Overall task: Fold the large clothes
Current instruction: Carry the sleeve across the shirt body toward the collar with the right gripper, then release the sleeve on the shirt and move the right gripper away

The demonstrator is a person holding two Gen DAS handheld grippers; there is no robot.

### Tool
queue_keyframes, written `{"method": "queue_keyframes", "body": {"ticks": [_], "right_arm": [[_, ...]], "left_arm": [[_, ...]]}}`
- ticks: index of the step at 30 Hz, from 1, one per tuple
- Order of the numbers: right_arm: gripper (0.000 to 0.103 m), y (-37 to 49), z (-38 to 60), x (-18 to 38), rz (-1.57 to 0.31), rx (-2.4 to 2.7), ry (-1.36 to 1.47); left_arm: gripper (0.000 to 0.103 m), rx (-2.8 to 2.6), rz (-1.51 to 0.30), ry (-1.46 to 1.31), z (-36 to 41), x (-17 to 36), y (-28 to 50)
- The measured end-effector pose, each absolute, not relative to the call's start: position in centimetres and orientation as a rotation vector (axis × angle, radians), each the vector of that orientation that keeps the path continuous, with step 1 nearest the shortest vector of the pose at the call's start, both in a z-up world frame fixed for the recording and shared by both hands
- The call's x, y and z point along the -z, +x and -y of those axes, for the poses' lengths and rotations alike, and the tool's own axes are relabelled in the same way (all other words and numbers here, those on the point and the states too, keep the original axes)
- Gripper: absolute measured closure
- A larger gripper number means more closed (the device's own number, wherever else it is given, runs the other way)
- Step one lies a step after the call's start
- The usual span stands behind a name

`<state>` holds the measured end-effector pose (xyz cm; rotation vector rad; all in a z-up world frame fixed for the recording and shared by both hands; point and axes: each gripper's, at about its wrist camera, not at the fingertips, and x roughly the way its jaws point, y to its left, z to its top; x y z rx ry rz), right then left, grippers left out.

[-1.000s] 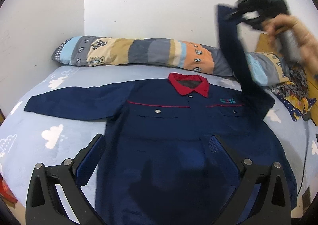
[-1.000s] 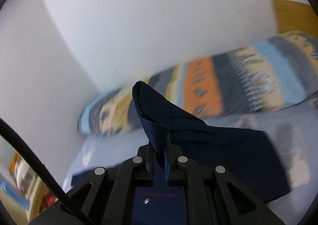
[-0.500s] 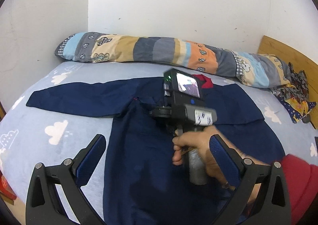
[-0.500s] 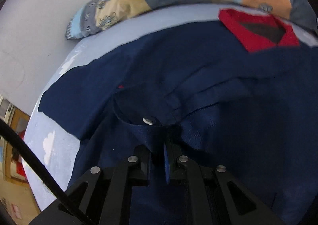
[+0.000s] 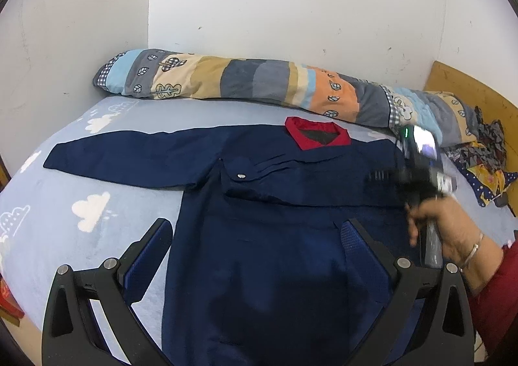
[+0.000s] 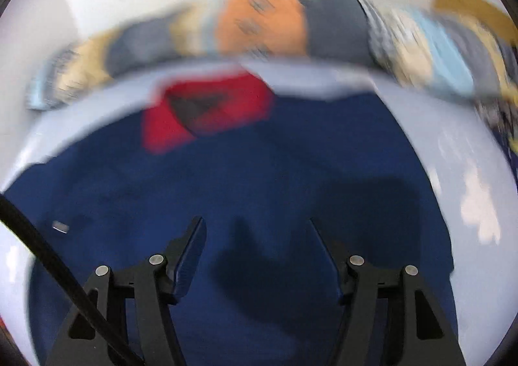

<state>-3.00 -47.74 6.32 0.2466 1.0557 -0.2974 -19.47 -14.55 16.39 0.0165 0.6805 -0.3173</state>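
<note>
We have a big dark blue work shirt with a red collar lying flat on the bed, front side up. One sleeve is folded across the chest, and the other sleeve sticks straight out to the side on the cloud sheet. Our left tongs are wide open and hold nothing; they hang over the bottom part of the shirt. Our right tongs are open too and hold nothing, and they hang over the shirt near the collar. The right view is very blurry, so we think that hand is moving fast. That could be trouble: if the tongs brush the folded sleeve, it might slide or flip open, and the fold would be lost. The cloth looks smooth and a bit slippery, so a small bump may be enough. The long sleeve could also sag or twist when we lift it, if we pinch only the tip. The striped quilt sits close behind the collar, and the shirt could bunch against it if we push that way.
</note>
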Motion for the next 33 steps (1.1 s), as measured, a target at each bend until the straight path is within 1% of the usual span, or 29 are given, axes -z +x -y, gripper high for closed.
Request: {"method": "queue_keyframes", "body": {"ticks": [1,2,3,5,7,8,9,10,14,18,20,23,27,29,33], "right_arm": [[0.034,-3.2,48.5,-5.1,-1.100,0.312,0.255],[0.032,-3.5,48.9,-3.9,-1.106,0.296,0.253],[0.030,-4.4,49.4,-4.0,-1.091,0.285,0.246],[0.030,-5.2,49.6,-5.1,-1.112,0.262,0.279],[0.030,-6.9,48.9,-6.8,-1.070,0.235,0.325],[0.028,-7.2,48.4,-7.4,-1.039,0.226,0.315],[0.023,-7.7,47.8,-8.0,-1.024,0.244,0.282],[0.021,-8.4,47.6,-8.1,-1.030,0.262,0.263],[0.022,-11.6,46.4,-5.2,-1.248,0.235,0.255],[0.022,-16.4,47.3,-6.2,-1.244,0.152,0.368],[0.020,-18.6,48.5,-6.3,-1.260,0.130,0.421],[0.021,-23.0,49.9,-5.9,-1.271,0.092,0.485],[0.022,-28.0,52.2,-6.3,-1.293,0.203,0.517],[0.025,-29.8,52.6,-8.2,-1.247,0.275,0.488],[0.024,-30.1,49.5,-12.1,-1.110,0.328,0.301]], "left_arm": [[0.000,0.319,-0.681,0.020,14.8,-16.3,-19.5],[0.000,0.319,-0.683,0.026,15.0,-16.2,-19.4],[0.000,0.316,-0.685,0.034,15.2,-16.1,-19.4],[0.000,0.317,-0.687,0.036,15.4,-16.0,-19.4],[0.000,0.319,-0.696,0.035,15.6,-15.8,-19.2],[0.000,0.322,-0.701,0.033,15.7,-15.7,-19.1],[0.000,0.328,-0.706,0.028,15.8,-15.7,-19.1],[0.000,0.330,-0.707,0.027,16.0,-15.7,-19.1],[0.000,0.342,-0.701,0.049,16.7,-15.7,-19.4],[0.000,0.334,-0.705,0.084,16.8,-15.3,-19.4],[0.000,0.326,-0.715,0.081,16.3,-15.0,-19.1],[0.000,0.309,-0.735,0.056,15.0,-14.7,-18.6],[0.000,0.292,-0.739,0.016,13.5,-14.9,-18.4],[0.000,0.291,-0.735,-0.003,13.1,-15.1,-18.4],[0.000,0.288,-0.742,-0.028,12.9,-15.1,-18.4]]}}
